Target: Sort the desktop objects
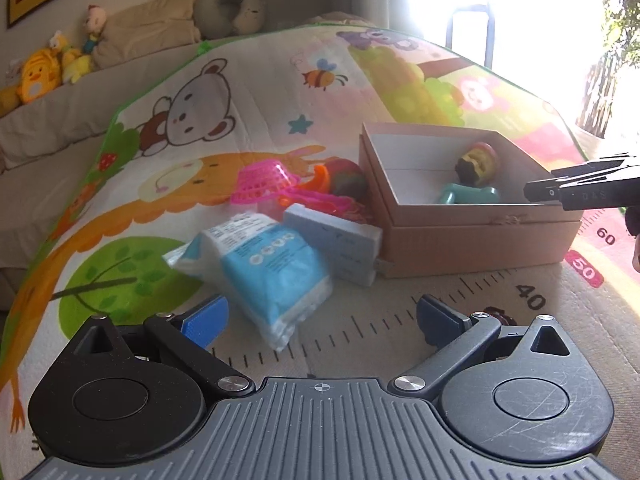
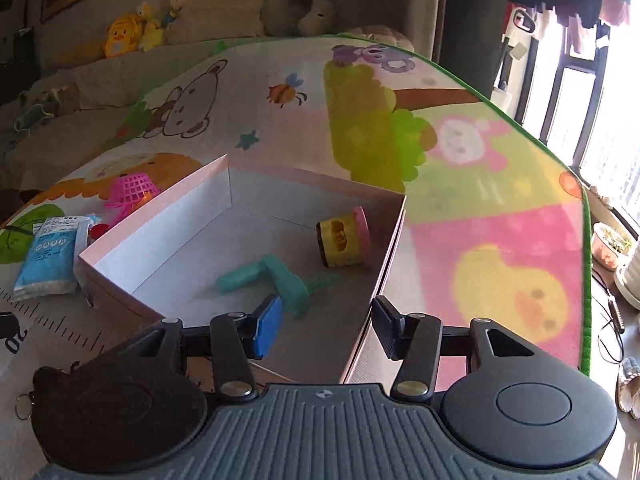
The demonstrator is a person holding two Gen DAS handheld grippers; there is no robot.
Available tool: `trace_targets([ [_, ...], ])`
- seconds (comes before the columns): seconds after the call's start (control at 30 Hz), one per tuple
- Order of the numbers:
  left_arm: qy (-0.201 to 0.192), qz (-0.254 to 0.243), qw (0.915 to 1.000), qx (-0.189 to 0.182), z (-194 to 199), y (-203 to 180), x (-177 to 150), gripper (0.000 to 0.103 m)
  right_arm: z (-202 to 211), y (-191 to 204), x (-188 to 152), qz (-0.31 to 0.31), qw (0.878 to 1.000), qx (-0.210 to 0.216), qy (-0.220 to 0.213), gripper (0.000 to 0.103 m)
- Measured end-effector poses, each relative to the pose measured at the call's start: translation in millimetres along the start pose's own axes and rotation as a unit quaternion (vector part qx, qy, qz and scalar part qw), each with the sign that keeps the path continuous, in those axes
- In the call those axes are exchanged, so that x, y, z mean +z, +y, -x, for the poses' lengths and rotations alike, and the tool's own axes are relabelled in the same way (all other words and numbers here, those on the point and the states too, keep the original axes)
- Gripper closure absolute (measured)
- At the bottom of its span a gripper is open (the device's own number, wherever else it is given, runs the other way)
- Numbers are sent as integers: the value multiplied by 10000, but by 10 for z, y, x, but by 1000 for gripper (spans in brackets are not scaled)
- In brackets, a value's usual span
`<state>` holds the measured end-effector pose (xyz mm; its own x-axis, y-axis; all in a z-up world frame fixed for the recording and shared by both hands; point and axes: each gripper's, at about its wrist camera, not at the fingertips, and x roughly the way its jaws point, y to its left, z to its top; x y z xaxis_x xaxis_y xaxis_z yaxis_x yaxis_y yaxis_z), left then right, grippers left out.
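Note:
A pink cardboard box (image 1: 476, 236) stands on the play mat and holds a teal toy (image 1: 468, 194) and a yellow-and-pink toy (image 1: 478, 162). Left of the box lie a blue-and-white packet (image 1: 268, 268), a blue sponge block (image 1: 334, 242), a pink plastic basket (image 1: 264, 182), an orange piece and a multicoloured ball (image 1: 346, 178). My left gripper (image 1: 320, 320) is open and empty just short of the packet. My right gripper (image 2: 324, 324) is open and empty over the box's near corner (image 2: 360, 344), above the teal toy (image 2: 276, 280); the yellow-and-pink toy (image 2: 344, 240) lies farther in.
The colourful play mat (image 1: 224, 120) covers the surface, with a printed ruler along its near edge. Plush toys (image 1: 44, 72) and cushions line the sofa behind. A plant pot (image 2: 610, 246) and cables sit off the mat's right edge. Bright window light at right.

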<state>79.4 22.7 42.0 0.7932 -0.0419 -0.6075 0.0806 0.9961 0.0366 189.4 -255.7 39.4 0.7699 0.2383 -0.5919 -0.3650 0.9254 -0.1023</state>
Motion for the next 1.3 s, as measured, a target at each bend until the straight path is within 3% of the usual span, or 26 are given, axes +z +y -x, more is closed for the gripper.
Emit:
trace_targets([
  [0.07,-39,-59,10000,30,-62,-4,37,0,133,137,-24,170,9995,-87,-250,52],
  [0.2,-124,-168,9996,186,-180,51,116,0,490,437,-132,501,9954,709,-414,41],
  [0.27,-146,-182,9997,121,-248,87,172,0,584,600,-233,584,9911,1169,-262,31],
  [0.4,-326,-481,9980,-243,-399,43,307,0,479,945,-435,536,9816,1801,349,22],
  [0.53,-220,-854,9947,-524,-625,5,333,0,301,1216,-583,361,9810,1820,565,20],
  [0.7,-347,-939,9913,-850,-728,86,300,0,302,1324,-658,372,9817,1832,352,24],
  [0.83,-363,-863,9910,-956,-737,114,295,2,331,1278,-679,360,9818,1843,293,47],
  [0.93,-305,-887,9920,-842,-648,49,278,18,349,1197,-704,130,9825,1839,278,56],
  [1.2,-273,-840,9935,-723,-301,-53,126,20,488,1067,-825,-238,9859,1651,132,56],
  [1.3,-362,-579,9939,-861,2,-22,-50,20,525,952,-856,-478,9890,1394,134,44],
])
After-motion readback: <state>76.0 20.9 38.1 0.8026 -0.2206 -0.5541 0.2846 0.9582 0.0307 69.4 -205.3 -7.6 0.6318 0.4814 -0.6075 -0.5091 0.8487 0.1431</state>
